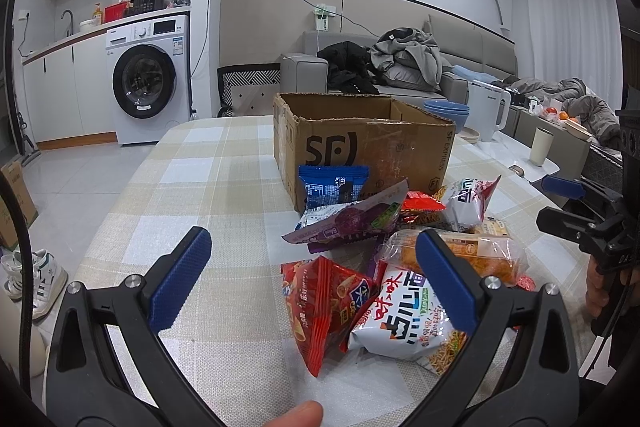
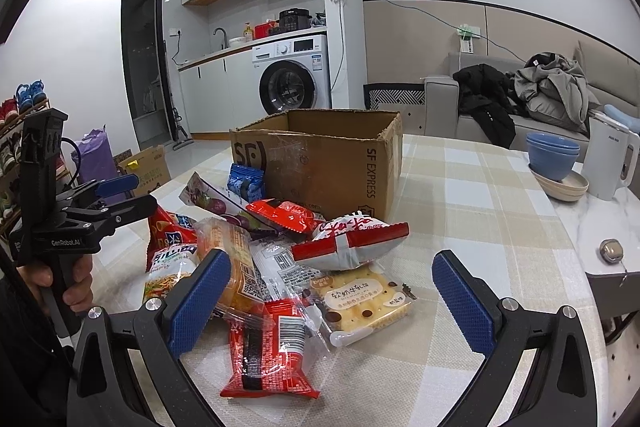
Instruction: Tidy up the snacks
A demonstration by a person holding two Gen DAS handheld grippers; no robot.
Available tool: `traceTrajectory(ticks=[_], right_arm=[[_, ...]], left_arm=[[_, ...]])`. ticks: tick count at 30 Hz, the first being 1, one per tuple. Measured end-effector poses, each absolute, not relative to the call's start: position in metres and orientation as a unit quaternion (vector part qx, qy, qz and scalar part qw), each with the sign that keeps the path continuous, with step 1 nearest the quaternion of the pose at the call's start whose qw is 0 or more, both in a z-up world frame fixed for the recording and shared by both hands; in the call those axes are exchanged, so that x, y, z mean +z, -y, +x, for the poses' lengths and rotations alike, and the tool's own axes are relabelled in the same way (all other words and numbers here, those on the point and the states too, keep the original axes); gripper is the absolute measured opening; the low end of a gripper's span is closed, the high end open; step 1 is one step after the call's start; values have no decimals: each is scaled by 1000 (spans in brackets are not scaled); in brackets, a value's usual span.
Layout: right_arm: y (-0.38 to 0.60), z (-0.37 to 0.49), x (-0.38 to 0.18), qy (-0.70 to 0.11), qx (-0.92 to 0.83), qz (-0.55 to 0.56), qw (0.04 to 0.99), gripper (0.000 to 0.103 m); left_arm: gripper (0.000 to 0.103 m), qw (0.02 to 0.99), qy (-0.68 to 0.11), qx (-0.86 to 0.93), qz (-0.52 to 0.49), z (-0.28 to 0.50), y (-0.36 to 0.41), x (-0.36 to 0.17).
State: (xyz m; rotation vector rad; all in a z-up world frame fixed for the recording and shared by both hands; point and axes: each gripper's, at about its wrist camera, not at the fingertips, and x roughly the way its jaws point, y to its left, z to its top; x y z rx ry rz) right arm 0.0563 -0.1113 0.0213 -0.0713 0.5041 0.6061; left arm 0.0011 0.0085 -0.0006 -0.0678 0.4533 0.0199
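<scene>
Snack pile, loose packets heaped on the checked tablecloth (image 1: pixel 224 163) against the near wall of an open cardboard box (image 1: pixel 360 143); box stands just behind the heap. Left gripper (image 1: pixel 316 287): jaws spread wide, holding nothing; red triangular chip bag (image 1: pixel 320 307) and white noodle packet (image 1: pixel 404 319) lie directly ahead between its fingers, the red bag's long axis running roughly toward the camera. Right gripper (image 2: pixel 332 295): likewise wide open and empty, facing the pale biscuit pack (image 2: pixel 366 301) and red barcode packet (image 2: pixel 272 351). Judgement: each hand has a packet within its span; the left looks marginally nearer a grasp, with the box straight beyond.
</scene>
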Motion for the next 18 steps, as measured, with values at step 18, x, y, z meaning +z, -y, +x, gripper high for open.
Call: traceTrajectory(ticks=[18], right_arm=[[112,57,22,-247,293,-37,923,103]], left_arm=[[102,974,-225,10,-33,1,-9,-1]])
